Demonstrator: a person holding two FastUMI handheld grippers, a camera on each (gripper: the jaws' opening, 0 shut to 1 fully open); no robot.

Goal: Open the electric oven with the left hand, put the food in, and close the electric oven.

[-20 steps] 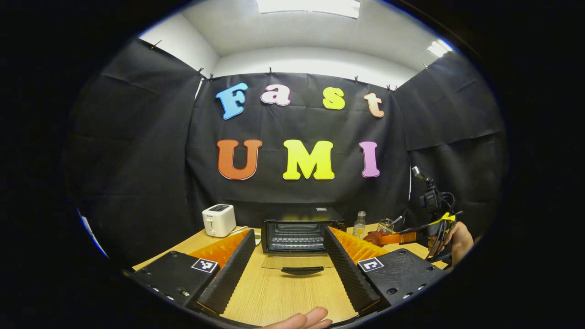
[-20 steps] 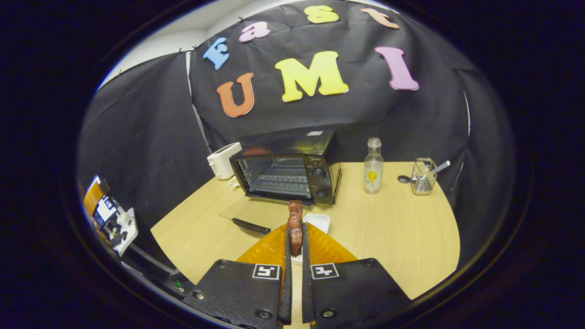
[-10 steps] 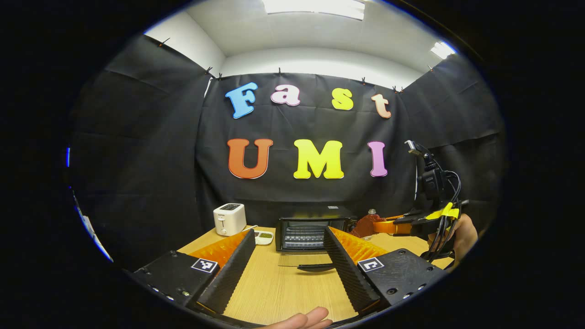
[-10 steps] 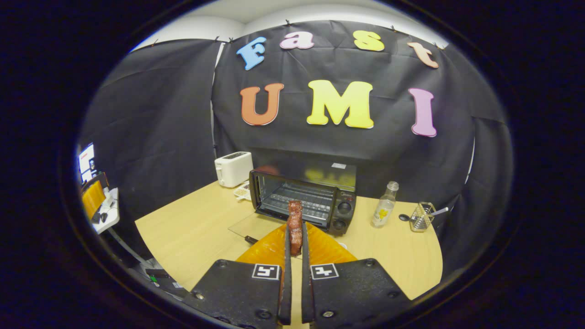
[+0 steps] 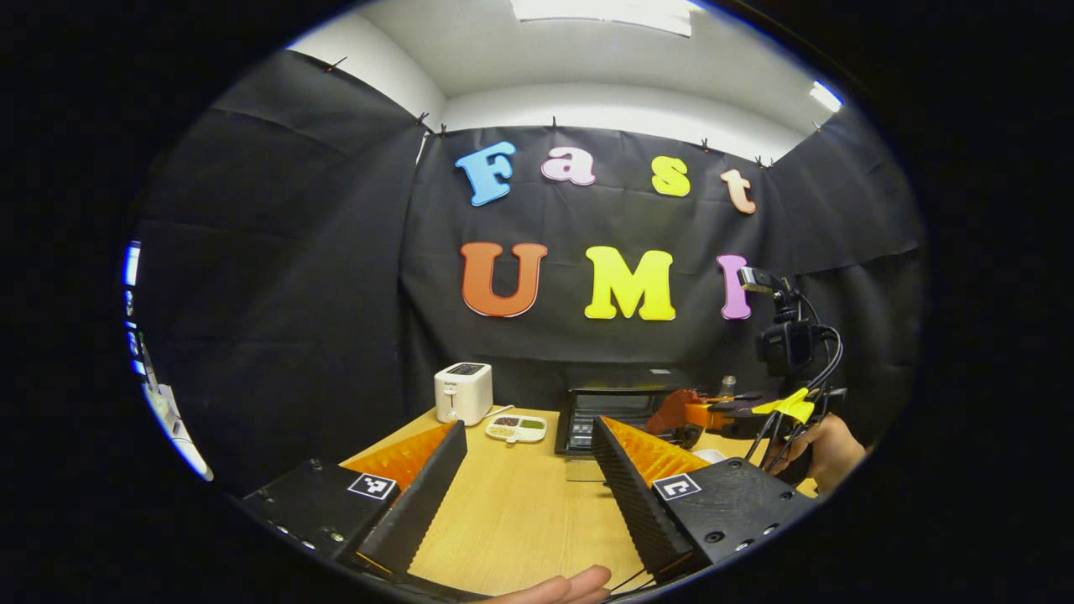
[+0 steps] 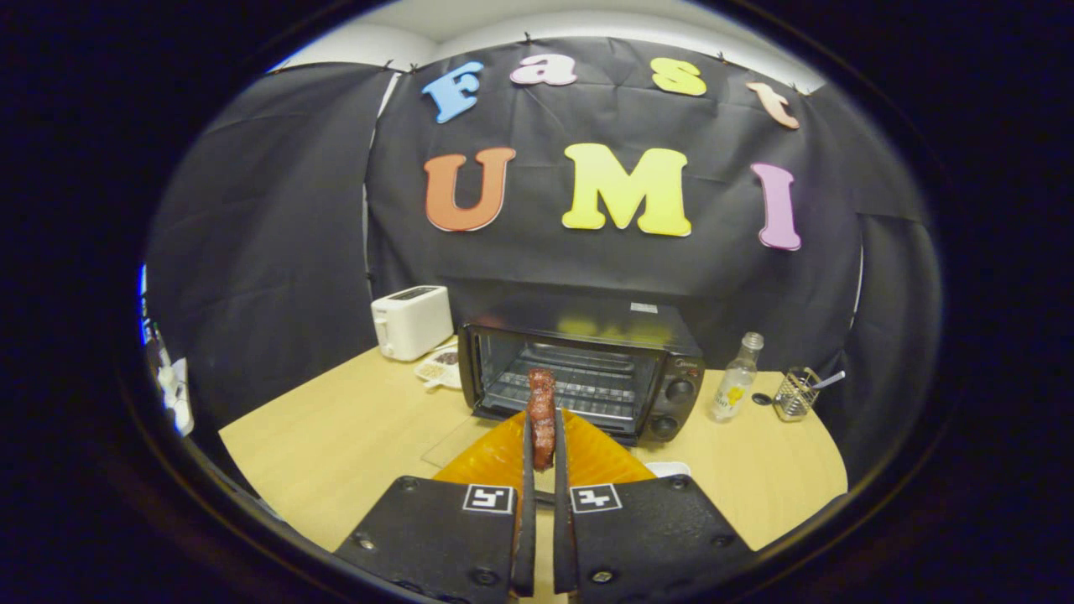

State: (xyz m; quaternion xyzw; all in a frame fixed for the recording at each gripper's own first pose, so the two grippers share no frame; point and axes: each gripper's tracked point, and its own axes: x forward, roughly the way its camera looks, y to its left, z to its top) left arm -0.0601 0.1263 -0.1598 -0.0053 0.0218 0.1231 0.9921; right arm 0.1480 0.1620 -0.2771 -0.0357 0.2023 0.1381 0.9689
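Door of the electric oven (image 5: 617, 408) hangs open; left gripper (image 5: 529, 470), well short of it, has jaws spread and empty. Right gripper (image 6: 541, 457) pinches the food (image 6: 542, 417) just before the oven's mouth. Placing and closing remain.

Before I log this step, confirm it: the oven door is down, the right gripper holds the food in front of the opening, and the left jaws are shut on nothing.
One mistake: the left gripper stands with jaws open, as the left gripper view shows. The oven door is down, and the right gripper does hold the food before the opening.
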